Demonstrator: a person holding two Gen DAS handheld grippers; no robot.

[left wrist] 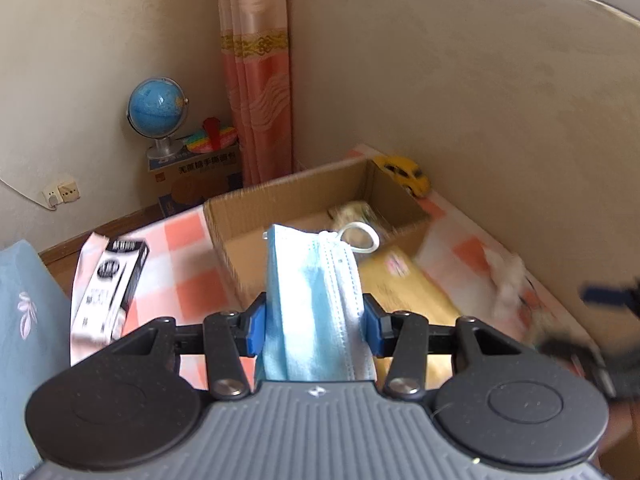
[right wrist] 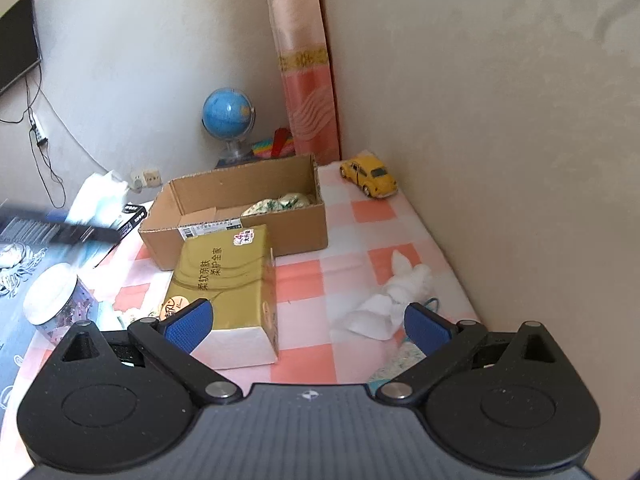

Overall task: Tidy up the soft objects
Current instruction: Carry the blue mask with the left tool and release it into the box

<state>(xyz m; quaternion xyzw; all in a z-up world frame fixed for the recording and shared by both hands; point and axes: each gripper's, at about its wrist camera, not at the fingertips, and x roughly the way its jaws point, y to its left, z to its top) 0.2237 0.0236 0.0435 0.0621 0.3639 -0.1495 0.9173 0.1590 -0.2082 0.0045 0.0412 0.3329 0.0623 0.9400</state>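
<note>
My left gripper (left wrist: pixel 314 320) is shut on a stack of blue face masks (left wrist: pixel 316 296) and holds it upright in front of the open cardboard box (left wrist: pixel 288 196). The box (right wrist: pixel 240 220) holds a pale patterned bundle (right wrist: pixel 276 205). A gold tissue pack (right wrist: pixel 228 284) lies in front of the box. A white soft cloth (right wrist: pixel 394 300) lies on the checked cloth to the right. My right gripper (right wrist: pixel 308 320) is open and empty above the table, between the tissue pack and the white cloth. The left gripper appears blurred at the left of the right wrist view (right wrist: pixel 80 228).
A yellow toy car (right wrist: pixel 370 176) stands by the wall behind the box. A black-and-white carton (left wrist: pixel 112 284) lies left of the box. A clear jar with a white lid (right wrist: pixel 56 300) stands at the left. A globe (right wrist: pixel 228 120) stands on a box in the corner.
</note>
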